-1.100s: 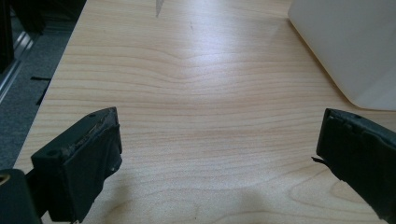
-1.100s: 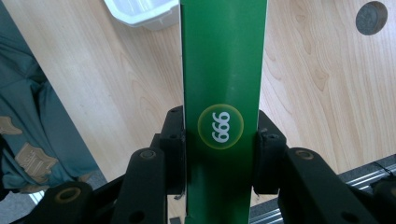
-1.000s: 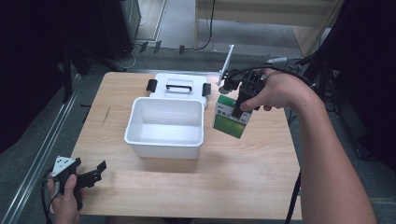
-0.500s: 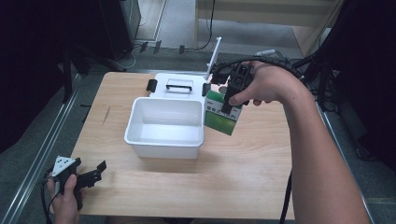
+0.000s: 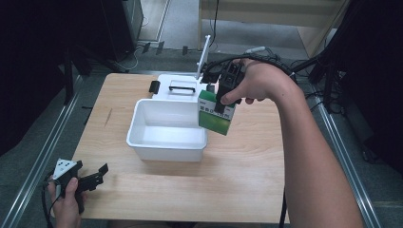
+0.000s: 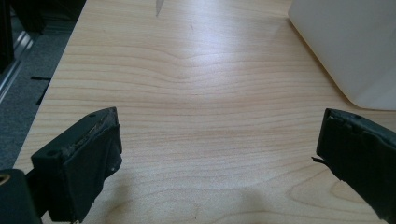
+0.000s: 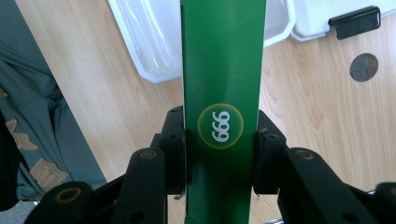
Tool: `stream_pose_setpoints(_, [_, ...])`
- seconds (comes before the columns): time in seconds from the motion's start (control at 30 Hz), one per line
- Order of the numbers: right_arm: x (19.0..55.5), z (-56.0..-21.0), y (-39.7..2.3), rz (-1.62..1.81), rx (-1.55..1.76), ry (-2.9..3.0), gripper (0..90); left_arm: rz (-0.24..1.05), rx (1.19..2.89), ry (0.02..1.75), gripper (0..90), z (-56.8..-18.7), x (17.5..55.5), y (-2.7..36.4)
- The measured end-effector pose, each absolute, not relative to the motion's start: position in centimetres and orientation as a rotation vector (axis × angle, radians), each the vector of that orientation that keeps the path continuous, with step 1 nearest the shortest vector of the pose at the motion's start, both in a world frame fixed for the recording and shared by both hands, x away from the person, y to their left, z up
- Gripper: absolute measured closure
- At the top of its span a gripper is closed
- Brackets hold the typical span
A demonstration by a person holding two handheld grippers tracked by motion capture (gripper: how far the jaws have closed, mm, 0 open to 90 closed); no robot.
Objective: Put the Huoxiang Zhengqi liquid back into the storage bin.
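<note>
Wooden desk (image 5: 247,190) carries a white bin (image 5: 167,129), open, with its lid (image 5: 183,88) touching the far wall. Green carton (image 5: 216,114) hangs tilted over the bin's right rim, clamped by the right hand-held gripper (image 5: 223,97) across its narrow sides; looks light, thin card, crushable, glossy, so a mid-body pinch suits. Left hand-held gripper (image 5: 90,178) sits near the bin's left front corner, jaws wide apart, empty.

My two hands, well apart

My right gripper (image 5: 222,102) points down from an outstretched arm, jaws clamped; my left gripper (image 5: 90,178) rests low at my side, jaws spread wide.
</note>
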State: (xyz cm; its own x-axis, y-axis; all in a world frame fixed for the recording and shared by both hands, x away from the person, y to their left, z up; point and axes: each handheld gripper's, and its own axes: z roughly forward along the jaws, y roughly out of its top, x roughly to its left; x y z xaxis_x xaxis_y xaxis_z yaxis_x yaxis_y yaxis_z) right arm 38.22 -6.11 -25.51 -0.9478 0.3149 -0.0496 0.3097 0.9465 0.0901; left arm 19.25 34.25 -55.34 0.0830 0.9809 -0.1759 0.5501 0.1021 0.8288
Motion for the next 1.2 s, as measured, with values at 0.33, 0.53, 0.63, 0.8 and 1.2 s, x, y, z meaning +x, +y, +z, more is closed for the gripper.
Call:
stream_pose_setpoints(0.33, [38.5, -25.1, -4.2, 0.135, 0.456, 3.029, 64.8, 0.669, 1.554, 1.574, 1.1, -55.3, 19.3, 34.3])
stream_pose_setpoints(0.53, [38.4, -24.9, -3.0, 0.135, 0.433, 3.031, 64.8, 0.665, 1.554, 1.575, 1.1, -55.3, 19.3, 34.3])
stream_pose_setpoints(0.63, [38.4, -24.9, -2.3, 0.133, 0.412, 3.032, 64.8, 0.664, 1.554, 1.576, 1.1, -55.3, 19.3, 34.3])
stream_pose_setpoints(0.8, [38.2, -25.1, -1.3, 0.142, 0.325, 3.017, 64.8, 0.663, 1.554, 1.577, 1.1, -55.3, 19.3, 34.3])
stream_pose_setpoints(1.2, [37.4, -26.1, 0.4, 0.187, 0.003, 2.992, 64.8, 0.663, 1.548, 1.579, 1.1, -55.3, 19.3, 34.3])
